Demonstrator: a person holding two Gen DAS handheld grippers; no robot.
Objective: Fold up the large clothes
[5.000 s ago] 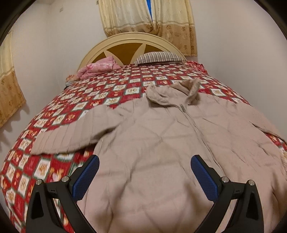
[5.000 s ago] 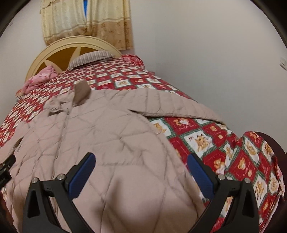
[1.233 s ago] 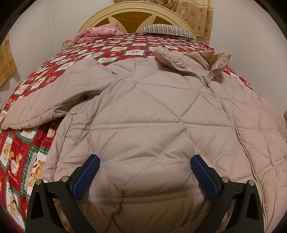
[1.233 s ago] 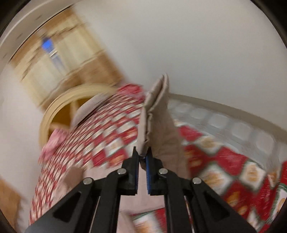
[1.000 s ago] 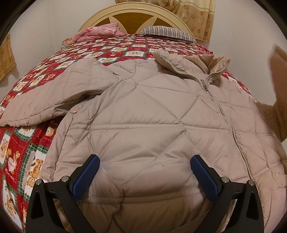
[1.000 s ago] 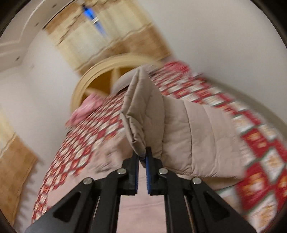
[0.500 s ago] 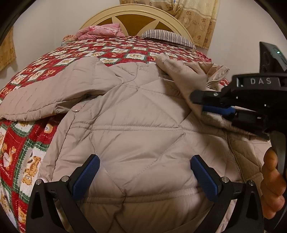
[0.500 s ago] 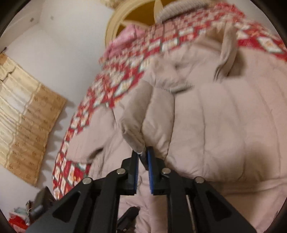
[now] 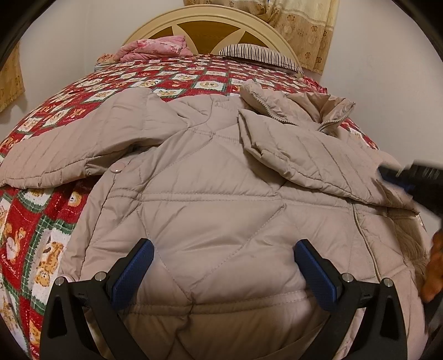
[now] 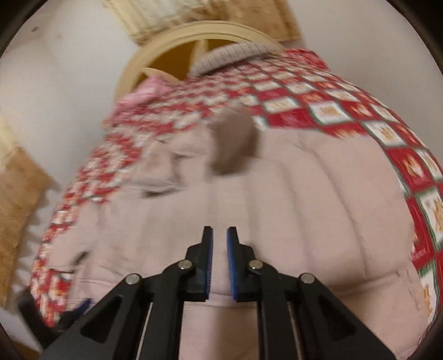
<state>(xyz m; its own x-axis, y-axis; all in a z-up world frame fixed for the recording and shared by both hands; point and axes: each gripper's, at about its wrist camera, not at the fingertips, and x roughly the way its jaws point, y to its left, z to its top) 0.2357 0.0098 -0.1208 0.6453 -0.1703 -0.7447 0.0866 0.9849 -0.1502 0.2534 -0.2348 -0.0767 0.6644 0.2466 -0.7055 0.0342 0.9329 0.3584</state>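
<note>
A beige quilted jacket [image 9: 216, 199] lies front up on the bed, collar toward the headboard. Its right sleeve [image 9: 299, 149] is folded across the chest; its left sleeve [image 9: 72, 144] lies spread out to the left. My left gripper [image 9: 221, 265] is open and empty above the jacket's lower front. My right gripper [image 10: 220, 249] has its jaws slightly apart with nothing between them, above the jacket [image 10: 277, 210]. It shows blurred at the right edge of the left wrist view [image 9: 409, 180].
The bed has a red and white checked bear bedspread [image 9: 30, 221] and a cream headboard [image 9: 210, 25]. A pink blanket [image 9: 155, 49] and a striped pillow [image 9: 257, 54] lie at the head. Walls and curtains [image 9: 304, 27] stand behind.
My right gripper carried the right sleeve over the jacket's chest, let it go and drew back to the right. My left gripper stayed open over the jacket's lower front.
</note>
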